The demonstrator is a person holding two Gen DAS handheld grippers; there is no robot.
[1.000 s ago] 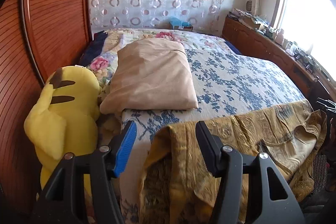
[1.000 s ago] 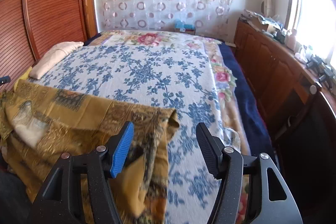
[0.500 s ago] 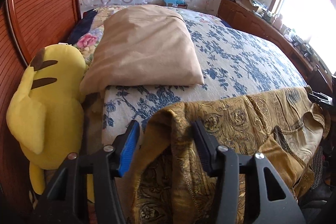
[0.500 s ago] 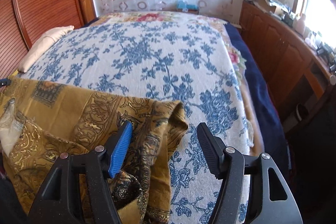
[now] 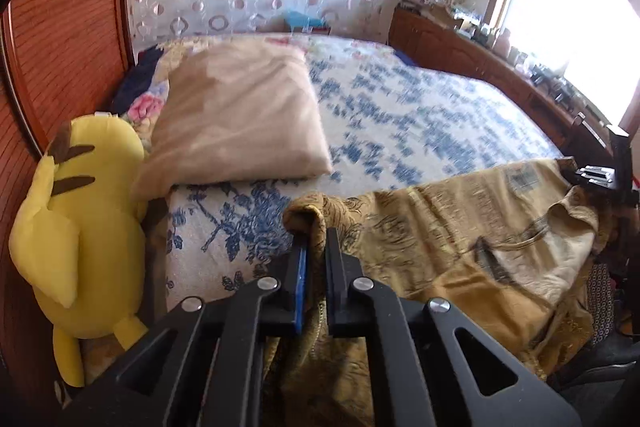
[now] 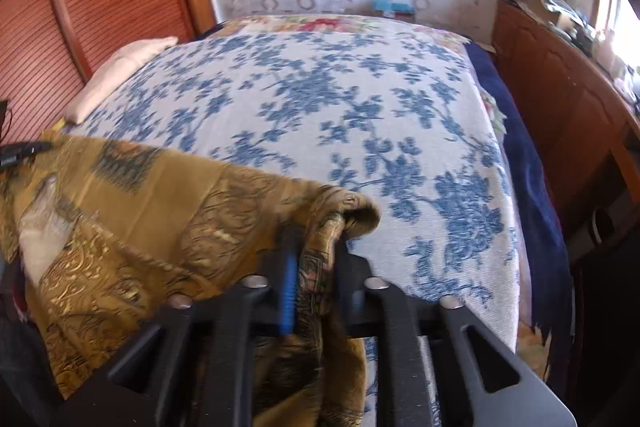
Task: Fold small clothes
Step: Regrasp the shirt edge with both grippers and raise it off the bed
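- The mustard-gold patterned garment (image 5: 460,227) is lying spread along the near edge of the blue-and-white floral bedspread (image 6: 340,115), partly hanging off; no fold is showing yet, so folding is only beginning.
- The left gripper (image 5: 316,251) is pinching the garment's left corner, and the right gripper (image 6: 316,247) is pinching its right corner.
- A second ago both claws were standing spread around these corners; now they are pressed together on the cloth.

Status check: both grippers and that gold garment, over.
Left gripper shut on one corner of gold garment. Right gripper shut on the other corner. Garment hangs over bed edge, unfolded. Pillow beyond, not obstructing.
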